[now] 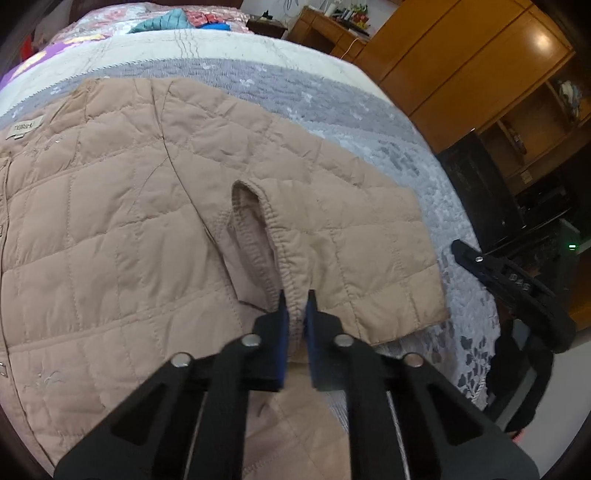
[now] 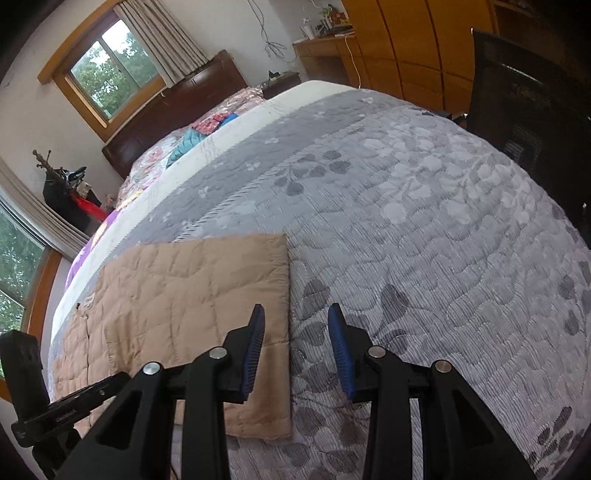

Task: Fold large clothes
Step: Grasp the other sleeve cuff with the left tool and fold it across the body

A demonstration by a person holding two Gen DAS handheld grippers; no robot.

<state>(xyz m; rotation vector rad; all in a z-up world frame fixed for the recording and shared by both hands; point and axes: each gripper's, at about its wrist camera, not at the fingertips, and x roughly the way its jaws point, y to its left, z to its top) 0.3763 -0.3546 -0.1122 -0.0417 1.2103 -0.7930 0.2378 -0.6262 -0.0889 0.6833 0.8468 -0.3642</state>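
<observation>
A tan quilted jacket (image 1: 147,206) lies spread flat on the bed, its label at the far left. My left gripper (image 1: 297,306) is shut on the gathered, stitched hem of a sleeve opening (image 1: 273,236), with the fabric pinched between the blue pads. In the right wrist view the jacket (image 2: 184,288) shows a straight edge. My right gripper (image 2: 297,321) stands open just over that edge and the bedspread, nothing between its fingers. Its black body also shows at the right of the left wrist view (image 1: 517,284).
A grey leaf-patterned bedspread (image 2: 424,221) covers the bed, with floral bedding (image 1: 155,22) at the far end. A wooden wardrobe (image 1: 461,55) and a dark chair (image 2: 528,110) stand beside the bed's right side. A dark headboard (image 2: 177,110) and windows are at the far left.
</observation>
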